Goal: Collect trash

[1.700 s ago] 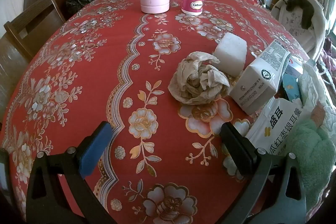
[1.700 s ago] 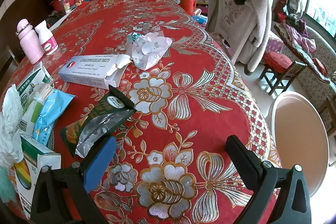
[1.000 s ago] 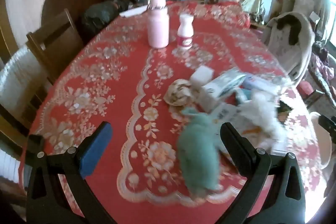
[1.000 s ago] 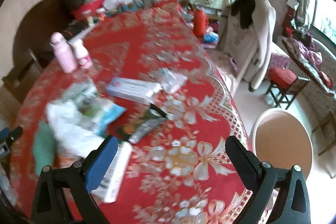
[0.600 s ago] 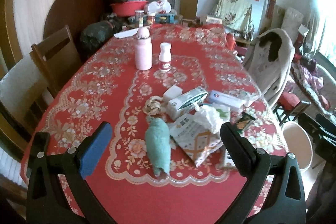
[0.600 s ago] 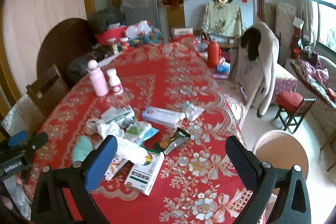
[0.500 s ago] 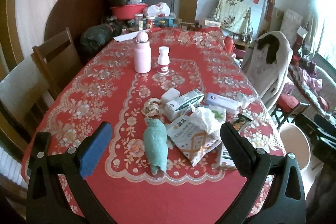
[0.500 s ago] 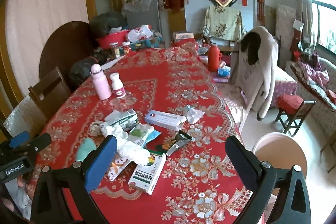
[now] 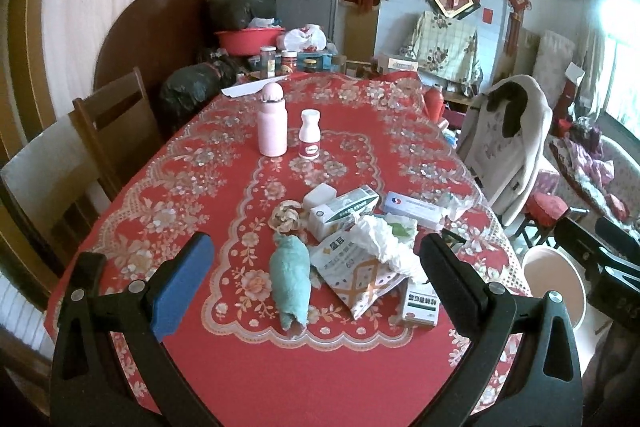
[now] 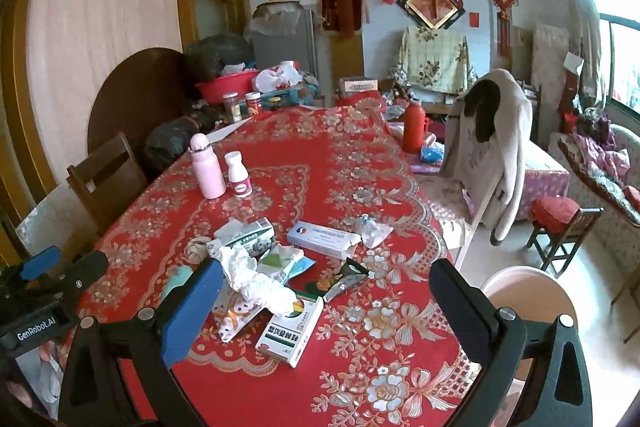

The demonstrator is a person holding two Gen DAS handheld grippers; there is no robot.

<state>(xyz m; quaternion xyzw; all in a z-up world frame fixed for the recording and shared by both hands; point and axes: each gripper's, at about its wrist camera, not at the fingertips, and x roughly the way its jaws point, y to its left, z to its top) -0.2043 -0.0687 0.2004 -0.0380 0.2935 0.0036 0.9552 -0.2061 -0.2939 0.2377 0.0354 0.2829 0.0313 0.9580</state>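
Trash lies in a heap on the red flowered tablecloth (image 9: 240, 367): a crumpled white tissue (image 9: 382, 241), a rolled teal cloth (image 9: 290, 277), a brown paper wad (image 9: 285, 215), a white packet (image 9: 354, 267), several medicine boxes (image 9: 346, 211) and a dark foil wrapper (image 10: 340, 281). The tissue (image 10: 256, 279) and a green-white box (image 10: 290, 331) also show in the right wrist view. My left gripper (image 9: 314, 275) is open and empty, held back from the heap. My right gripper (image 10: 326, 299) is open and empty, above the table's near edge.
A pink bin (image 10: 532, 303) stands on the floor right of the table; it also shows in the left wrist view (image 9: 554, 283). A pink flask (image 9: 272, 125) and white bottle (image 9: 310, 139) stand mid-table. Wooden chairs (image 9: 116, 131) stand left, a coat-draped chair (image 10: 488, 151) right.
Both grippers have pulled back and up from close over the tablecloth, so the whole table and room now show. Both have stayed open and empty.
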